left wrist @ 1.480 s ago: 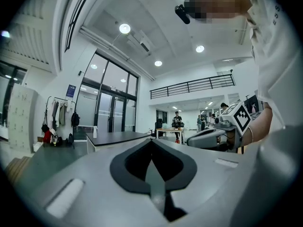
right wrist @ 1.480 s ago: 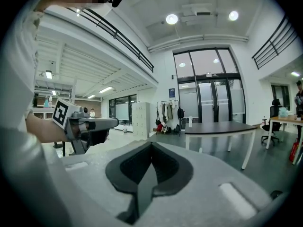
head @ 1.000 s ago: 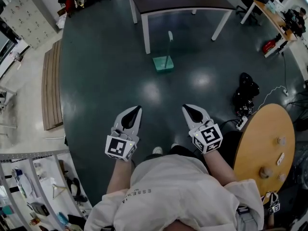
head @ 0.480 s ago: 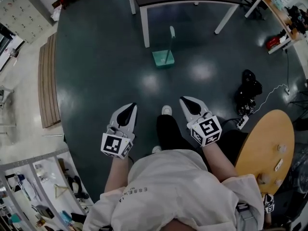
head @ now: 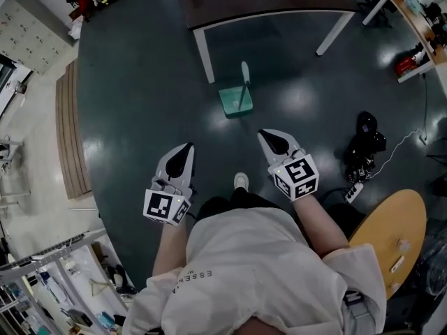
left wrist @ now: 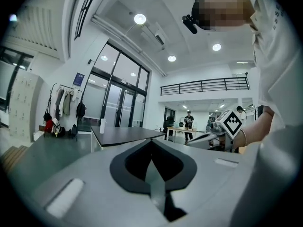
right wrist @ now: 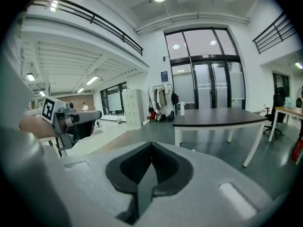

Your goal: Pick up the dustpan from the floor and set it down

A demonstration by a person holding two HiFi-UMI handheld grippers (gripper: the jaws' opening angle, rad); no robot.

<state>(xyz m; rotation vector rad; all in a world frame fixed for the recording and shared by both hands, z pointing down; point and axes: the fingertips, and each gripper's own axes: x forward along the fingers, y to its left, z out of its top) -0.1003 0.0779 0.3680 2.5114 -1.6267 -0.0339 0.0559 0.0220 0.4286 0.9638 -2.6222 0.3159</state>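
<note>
The green dustpan point(head: 235, 101) stands on the dark floor point(head: 140, 103), its handle point(head: 244, 75) upright, just beside a leg of the table point(head: 272, 2). It is ahead of both grippers and apart from them, untouched.

The left gripper point(head: 187, 147) has its jaws pressed together with nothing between them, as the left gripper view shows point(left wrist: 151, 142). The right gripper point(head: 263, 135) is likewise closed and empty point(right wrist: 151, 144).

In the head view the dustpan lies between the lines of the two tips, nearer the right one. A white shoe point(head: 241, 181) shows on the floor between the grippers.
</note>
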